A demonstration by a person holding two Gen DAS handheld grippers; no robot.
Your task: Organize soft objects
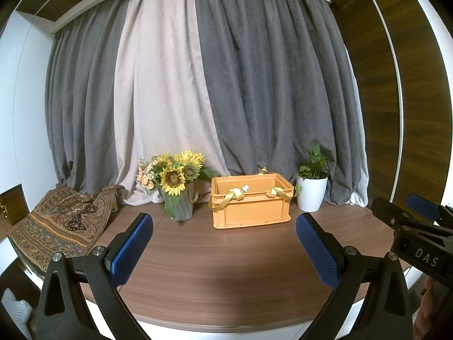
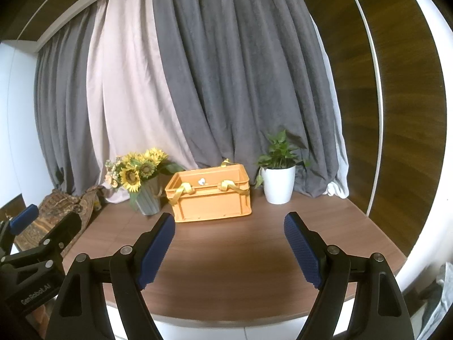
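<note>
Both tools, left tool [image 1: 223, 252] and right tool [image 2: 229, 250], hang spread and empty short of the orange crate [image 1: 250, 202], while left of it the patterned cloth [image 1: 61, 223] lies crumpled on the table [image 1: 226, 269], so I cannot judge the stage.

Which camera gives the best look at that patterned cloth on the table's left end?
The left wrist view: the patterned cloth lies large and unobstructed there, pattern clear. In the right wrist view it is small, at the edge, partly hidden by the left gripper.
</note>
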